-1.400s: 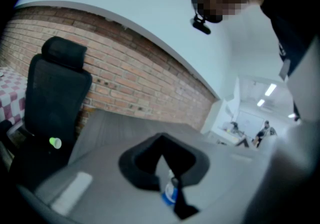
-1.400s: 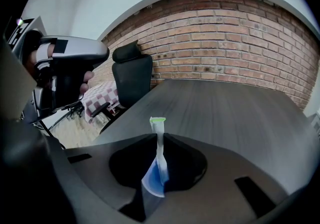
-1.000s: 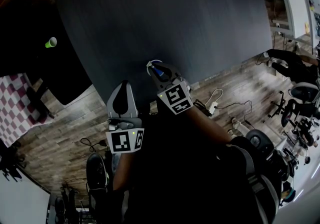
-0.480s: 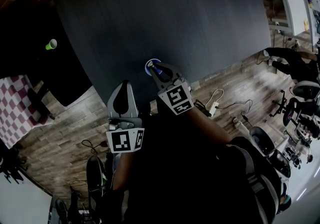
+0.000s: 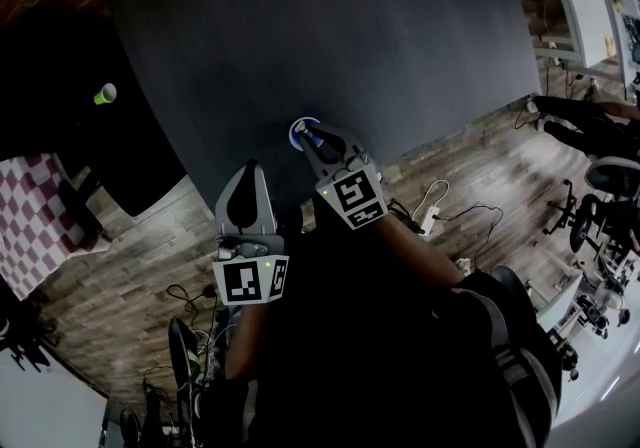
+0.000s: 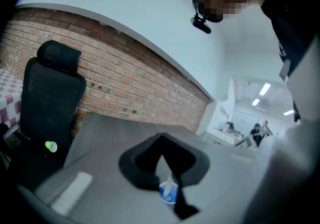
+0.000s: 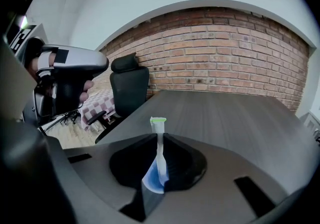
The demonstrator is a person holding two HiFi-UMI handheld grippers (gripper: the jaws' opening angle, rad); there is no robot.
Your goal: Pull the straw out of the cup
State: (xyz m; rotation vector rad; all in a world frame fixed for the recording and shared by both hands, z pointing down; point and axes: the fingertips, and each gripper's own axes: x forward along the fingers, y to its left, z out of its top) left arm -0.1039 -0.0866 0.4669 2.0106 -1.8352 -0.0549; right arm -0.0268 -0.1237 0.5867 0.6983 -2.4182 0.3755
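A small blue cup [image 5: 303, 126] stands on the dark table [image 5: 330, 26] near its front edge. In it stands a white straw [image 7: 158, 124] with a green top, upright. My right gripper [image 7: 159, 136] is directly over the cup [image 7: 151, 182], its jaws shut on the straw below the green end. In the head view the right gripper [image 5: 316, 143] covers part of the cup. My left gripper [image 5: 247, 172] hangs off the table's front edge, left of the cup, shut and empty. In the left gripper view its jaws [image 6: 161, 138] meet at the tips, with the cup [image 6: 168, 193] beyond them.
A black office chair [image 7: 129, 85] stands at the table's left end, with a checked cloth [image 5: 30, 206] beside it. A small green cup [image 5: 105, 93] sits in the dark area at far left. A brick wall [image 7: 225, 63] runs behind the table. Cables and a power strip [image 5: 430, 211] lie on the wood floor.
Almost nothing: the right gripper stays at the cup with the straw and the left gripper holds still. The head view has shifted slightly.
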